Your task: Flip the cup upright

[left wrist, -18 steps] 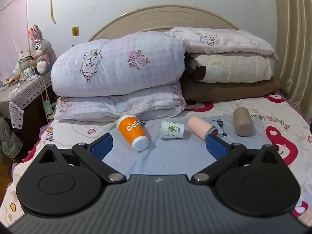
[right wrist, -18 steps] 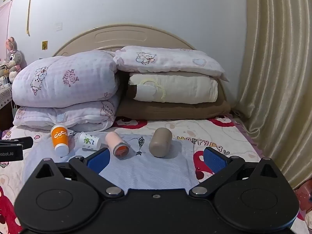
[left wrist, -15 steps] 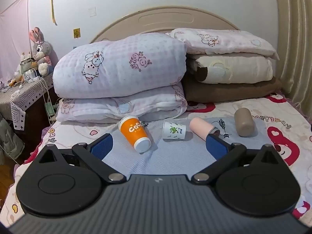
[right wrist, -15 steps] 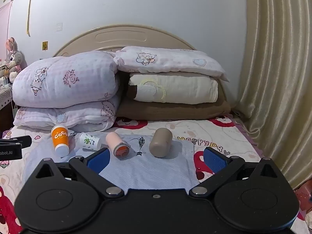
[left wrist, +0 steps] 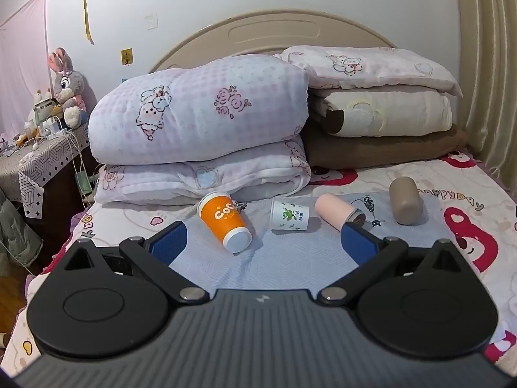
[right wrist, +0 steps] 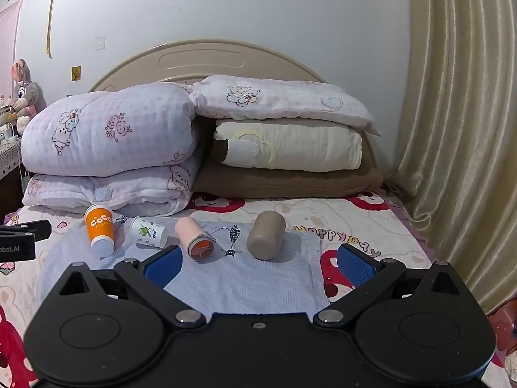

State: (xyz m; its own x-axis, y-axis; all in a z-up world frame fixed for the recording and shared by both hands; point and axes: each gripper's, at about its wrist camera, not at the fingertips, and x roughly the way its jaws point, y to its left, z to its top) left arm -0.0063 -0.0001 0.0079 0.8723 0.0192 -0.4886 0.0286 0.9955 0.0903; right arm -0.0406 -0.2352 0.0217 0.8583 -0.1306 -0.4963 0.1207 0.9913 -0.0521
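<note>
Several cups lie on their sides on a pale blue mat on the bed: an orange paper cup, a small white paper cup, a pink cup and a taupe cup. The right wrist view shows them too: orange, white, pink, taupe. My left gripper is open and empty, just short of the orange and white cups. My right gripper is open and empty, short of the taupe cup. The left gripper's side shows at that view's left edge.
Folded quilts and pillows are stacked behind the cups against the headboard. A bedside table with a plush rabbit and cables stands left of the bed. A curtain hangs on the right.
The left gripper has drifted slightly, so the cups sit a little lower and to the right in its view. The right gripper has barely moved. Both stay open.
</note>
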